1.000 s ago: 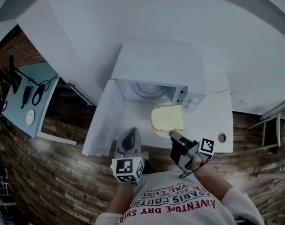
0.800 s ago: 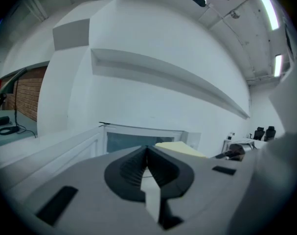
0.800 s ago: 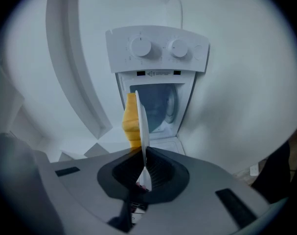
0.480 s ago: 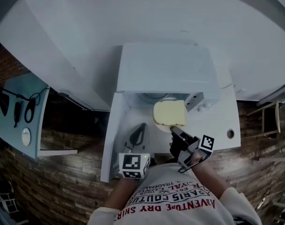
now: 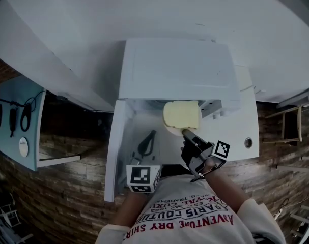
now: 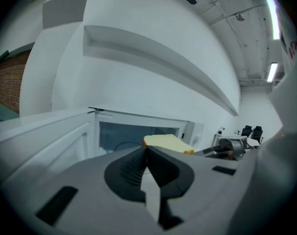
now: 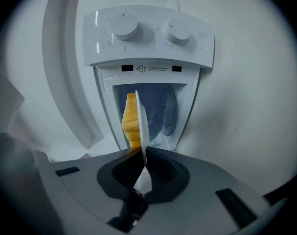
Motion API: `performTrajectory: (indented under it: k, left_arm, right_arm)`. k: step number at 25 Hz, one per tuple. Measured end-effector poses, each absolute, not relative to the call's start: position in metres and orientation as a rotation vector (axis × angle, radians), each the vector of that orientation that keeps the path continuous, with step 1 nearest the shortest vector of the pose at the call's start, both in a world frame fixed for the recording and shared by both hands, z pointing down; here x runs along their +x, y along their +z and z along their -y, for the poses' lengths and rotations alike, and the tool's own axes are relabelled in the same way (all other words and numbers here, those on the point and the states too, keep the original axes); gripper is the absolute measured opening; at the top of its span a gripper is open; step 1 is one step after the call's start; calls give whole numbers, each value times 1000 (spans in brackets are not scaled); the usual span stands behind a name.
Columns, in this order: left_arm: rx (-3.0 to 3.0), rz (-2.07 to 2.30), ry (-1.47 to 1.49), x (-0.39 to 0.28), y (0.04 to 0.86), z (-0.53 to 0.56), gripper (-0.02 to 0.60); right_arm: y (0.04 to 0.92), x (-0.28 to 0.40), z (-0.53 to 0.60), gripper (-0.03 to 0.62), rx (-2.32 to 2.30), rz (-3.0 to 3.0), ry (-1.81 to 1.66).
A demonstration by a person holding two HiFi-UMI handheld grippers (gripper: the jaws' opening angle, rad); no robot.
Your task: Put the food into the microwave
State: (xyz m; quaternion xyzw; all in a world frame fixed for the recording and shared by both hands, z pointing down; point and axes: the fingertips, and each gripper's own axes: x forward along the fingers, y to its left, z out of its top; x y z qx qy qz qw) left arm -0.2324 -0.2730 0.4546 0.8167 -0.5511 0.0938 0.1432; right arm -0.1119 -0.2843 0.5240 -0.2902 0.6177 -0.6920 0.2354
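Right gripper view: right gripper (image 7: 142,153) fingers clamped on plate (image 7: 141,121) rim — food (image 7: 131,119) beyond them, at open microwave (image 7: 148,33) mouth.
Left gripper (image 6: 147,151): fingers together, empty.

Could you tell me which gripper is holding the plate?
The right gripper, jaws shut on the plate carrying bread; the left gripper is shut on nothing.

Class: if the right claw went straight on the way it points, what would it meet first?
Nothing before the microwave: the right claw, shut on the plate, aims into the open cavity, probably reaching its rear wall; depth is unclear.
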Motion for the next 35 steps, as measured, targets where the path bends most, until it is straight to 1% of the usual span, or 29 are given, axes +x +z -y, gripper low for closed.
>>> performTrajectory:
  k: [9,18,35]
  left_arm:
    - [2270,1616,313,-237,482,287,6]
    - [2250,1606,330,-238,493,304,6]
    - [2216,1608,352,-244,500,314,6]
  right_arm:
    - [567,-126,318,23,-821,-1691,-1957]
    - [594,-136,365,23,-869,-1598,-1907]
    - [608,-153,406,25,-915,-1550,-1957]
